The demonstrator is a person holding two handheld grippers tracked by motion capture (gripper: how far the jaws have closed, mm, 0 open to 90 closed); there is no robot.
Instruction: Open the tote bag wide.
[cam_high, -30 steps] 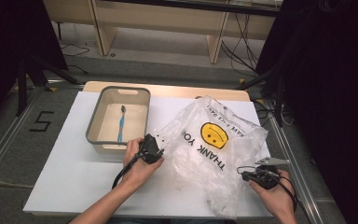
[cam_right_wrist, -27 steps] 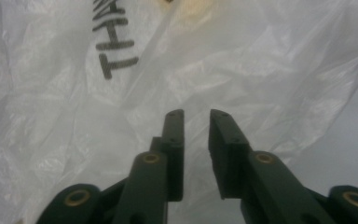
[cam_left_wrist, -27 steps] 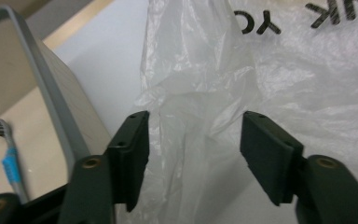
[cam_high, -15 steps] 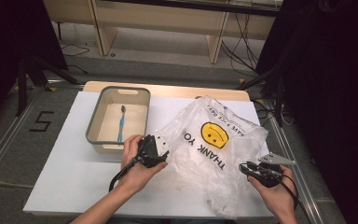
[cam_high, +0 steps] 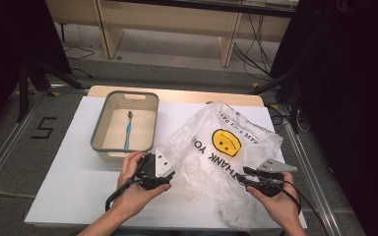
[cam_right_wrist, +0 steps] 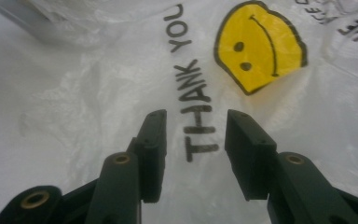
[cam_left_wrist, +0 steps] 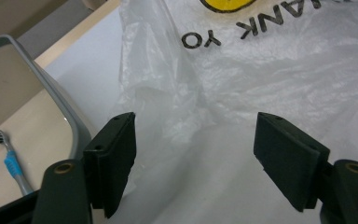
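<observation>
My left claw (cam_high: 163, 169) sits low and left of centre in the high view, my hand wrapped round it, its tip at the left edge of the bag (cam_high: 226, 162). In the left gripper view its jaws stand wide apart, released, with bag film and white table (cam_left_wrist: 98, 74) between them; nothing is grasped. The left jaw is just beside the grey rim of the bin (cam_left_wrist: 70, 126), which runs down the left side of that frame.

My right claw (cam_high: 246, 176) is at the lower right of the high view, with the grey plate on top, its tip over the bag's right side. In the right gripper view (cam_right_wrist: 193, 140) the jaws are parted by a narrow gap, the letters "THANK" of the bag's print between them. They hang over the film; whether the tips touch it I cannot tell. They hold nothing.

The bag is clear plastic, crumpled and spread flat on the table (cam_high: 69, 172), filling the centre and right of the high view. It carries a yellow smiley (cam_high: 226, 142) and black lettering, "THANK YOU".

The bin (cam_high: 126, 126) stands at the upper left of the table, near the bag's left edge. A blue toothbrush (cam_high: 127, 132) lies inside on its floor, bristle end toward the top of the frame.
</observation>
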